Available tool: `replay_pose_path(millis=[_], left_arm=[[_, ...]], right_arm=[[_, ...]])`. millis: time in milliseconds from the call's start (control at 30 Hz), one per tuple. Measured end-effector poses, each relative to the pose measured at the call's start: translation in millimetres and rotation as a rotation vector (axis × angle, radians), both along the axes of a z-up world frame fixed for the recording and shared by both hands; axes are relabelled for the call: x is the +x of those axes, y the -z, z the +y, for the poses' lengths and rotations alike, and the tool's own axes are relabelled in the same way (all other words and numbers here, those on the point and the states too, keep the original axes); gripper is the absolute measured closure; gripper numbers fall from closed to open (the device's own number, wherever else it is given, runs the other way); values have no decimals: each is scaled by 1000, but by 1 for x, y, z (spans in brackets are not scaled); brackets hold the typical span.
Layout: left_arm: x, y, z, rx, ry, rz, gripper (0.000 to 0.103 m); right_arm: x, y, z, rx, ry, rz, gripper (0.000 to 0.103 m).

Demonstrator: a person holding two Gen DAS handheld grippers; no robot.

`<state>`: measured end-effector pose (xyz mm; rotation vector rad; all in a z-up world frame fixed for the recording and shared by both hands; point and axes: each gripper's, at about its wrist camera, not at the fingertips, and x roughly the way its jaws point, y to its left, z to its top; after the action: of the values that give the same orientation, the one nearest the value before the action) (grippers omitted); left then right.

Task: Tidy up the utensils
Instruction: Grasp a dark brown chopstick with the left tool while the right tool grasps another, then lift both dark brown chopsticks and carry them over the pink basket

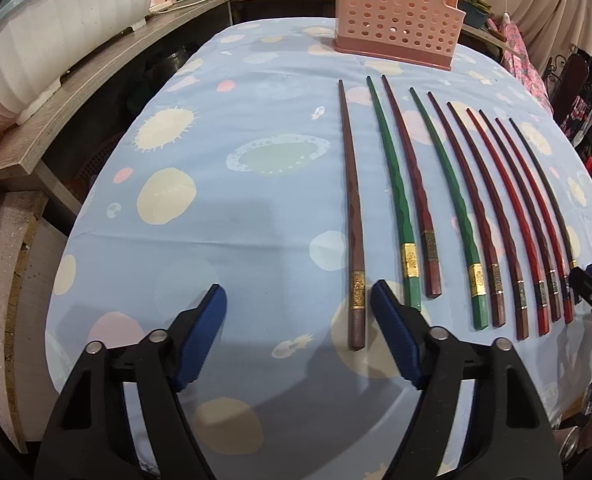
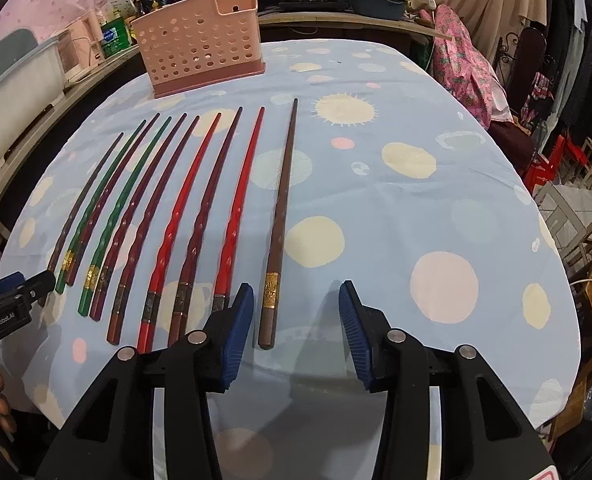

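From the left wrist, the left gripper [image 1: 297, 312] stands open and empty over the tablecloth [image 1: 224, 208], the leftmost brown chopstick [image 1: 351, 216] lying just outside its right pad, probably lined up for a pick. From the right wrist, the right gripper [image 2: 296, 312] is open too, bracketing the butt of the rightmost brown chopstick [image 2: 282, 216] without touching; the pink holder [image 2: 200, 56] waits beyond the row.
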<state>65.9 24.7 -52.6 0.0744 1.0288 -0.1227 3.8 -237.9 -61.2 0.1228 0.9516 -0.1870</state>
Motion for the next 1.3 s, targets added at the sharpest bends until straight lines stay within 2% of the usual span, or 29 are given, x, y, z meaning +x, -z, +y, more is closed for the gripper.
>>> replay_pose_path(millis=[200,300,333,367,533,633,933,1067,1300], left_arm=[[-1,-4,-3,-16,29,-2,62],[-1,-5,-3,-39,43,3,79],[-1,-5,-3,-47,44,7,90],[0,-6,-3,-62,48,15,95],[2,-9,-2,-97,51,31,96],[4,-23,3,-112,28,13,96],[23,-104,15,-187,-8,-140,96],[46,-139,16,-208,-16,-207,96],[101,-190,13,-226,-39,-318,96]], right_arm=[[1,0,0,-6,-10,-6,74],[1,0,-1,6,-18,-7,84],[2,0,-1,11,-22,-7,90],[3,0,-1,18,-28,-7,95],[3,-5,-4,41,-32,-8,96],[2,-20,-8,44,-26,-39,96],[18,-103,-28,52,-11,-209,96],[37,-138,-38,32,-9,-291,96],[84,-181,-61,58,8,-383,96]])
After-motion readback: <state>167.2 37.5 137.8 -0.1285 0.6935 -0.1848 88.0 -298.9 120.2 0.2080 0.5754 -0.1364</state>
